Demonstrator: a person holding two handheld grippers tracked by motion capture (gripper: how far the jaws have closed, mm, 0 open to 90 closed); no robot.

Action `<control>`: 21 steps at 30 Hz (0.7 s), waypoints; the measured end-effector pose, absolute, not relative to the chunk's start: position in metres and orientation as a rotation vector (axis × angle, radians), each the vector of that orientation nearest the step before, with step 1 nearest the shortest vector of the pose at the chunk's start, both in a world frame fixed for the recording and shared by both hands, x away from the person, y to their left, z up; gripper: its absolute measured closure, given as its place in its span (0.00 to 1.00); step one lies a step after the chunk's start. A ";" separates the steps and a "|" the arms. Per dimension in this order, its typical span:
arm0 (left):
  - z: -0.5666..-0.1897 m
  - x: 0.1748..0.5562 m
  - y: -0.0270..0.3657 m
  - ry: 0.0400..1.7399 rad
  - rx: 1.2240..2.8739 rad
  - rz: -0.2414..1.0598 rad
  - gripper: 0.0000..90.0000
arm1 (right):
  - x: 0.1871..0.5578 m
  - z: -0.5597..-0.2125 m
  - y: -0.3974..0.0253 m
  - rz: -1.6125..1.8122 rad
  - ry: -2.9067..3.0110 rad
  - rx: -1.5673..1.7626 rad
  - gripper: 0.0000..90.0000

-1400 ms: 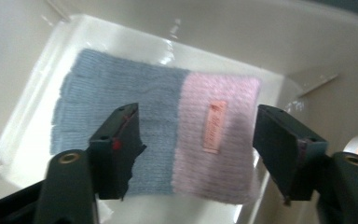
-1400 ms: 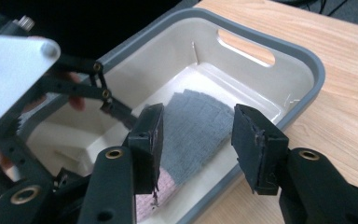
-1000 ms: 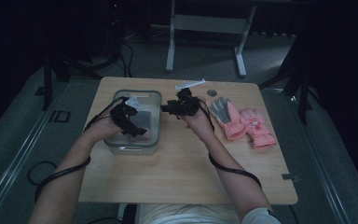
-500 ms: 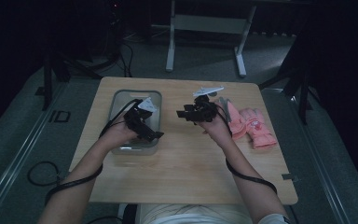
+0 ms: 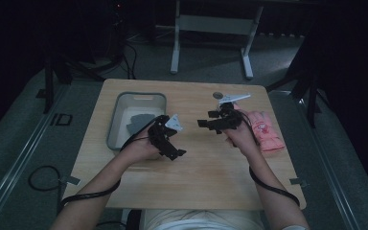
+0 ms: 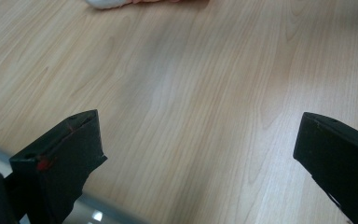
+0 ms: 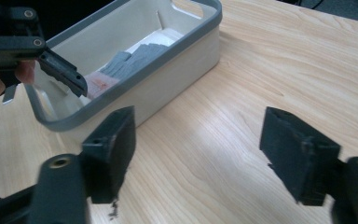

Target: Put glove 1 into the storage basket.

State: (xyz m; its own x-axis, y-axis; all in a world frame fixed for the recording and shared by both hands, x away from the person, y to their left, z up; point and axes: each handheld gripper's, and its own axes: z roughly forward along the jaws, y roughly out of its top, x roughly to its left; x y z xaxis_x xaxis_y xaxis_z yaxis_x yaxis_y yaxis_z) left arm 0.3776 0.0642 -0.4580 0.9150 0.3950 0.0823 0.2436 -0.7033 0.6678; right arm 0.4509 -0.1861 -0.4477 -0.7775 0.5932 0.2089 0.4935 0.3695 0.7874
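Room was dim, far side nearly black. Light wooden rectangular table stood on grey carpeted floor. Pale metal stand with two legs sat beyond the table. Black cables lay on the floor behind it.

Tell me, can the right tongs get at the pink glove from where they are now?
Probably yes. The right tongs stand open and hold nothing, and the pink glove lies flat on the table right beside that hand, with nothing on top of it. The tongs now face the bin, so they must turn.
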 end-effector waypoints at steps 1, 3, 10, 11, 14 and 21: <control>-0.459 0.376 0.062 0.447 2.379 0.283 0.01 | 0.451 -0.449 -0.189 1.381 2.504 0.998 0.23; -0.461 0.373 0.058 0.442 2.374 0.288 0.01 | 0.450 -0.452 -0.194 1.347 2.481 0.987 0.20; -0.468 0.363 0.048 0.427 2.354 0.258 0.01 | 0.446 -0.460 -0.220 1.334 2.433 1.007 0.18; -0.470 0.359 0.045 0.418 2.352 0.259 0.01 | 0.445 -0.460 -0.223 1.335 2.427 1.018 0.18; -0.475 0.353 0.041 0.417 2.334 0.241 0.01 | 0.443 -0.461 -0.234 1.342 2.409 1.068 0.15; -0.490 0.339 0.031 0.413 2.316 0.222 0.01 | 0.439 -0.460 -0.260 1.309 2.365 1.122 0.17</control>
State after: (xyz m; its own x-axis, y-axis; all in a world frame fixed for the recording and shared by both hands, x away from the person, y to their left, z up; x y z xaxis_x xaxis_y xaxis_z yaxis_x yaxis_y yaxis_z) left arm 0.3391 0.0310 -0.4897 0.9327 0.3589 0.0351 0.2269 -0.6595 0.7166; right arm 0.4395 -0.2598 -0.4605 -0.6865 0.7079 0.1664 0.5169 0.3140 0.7964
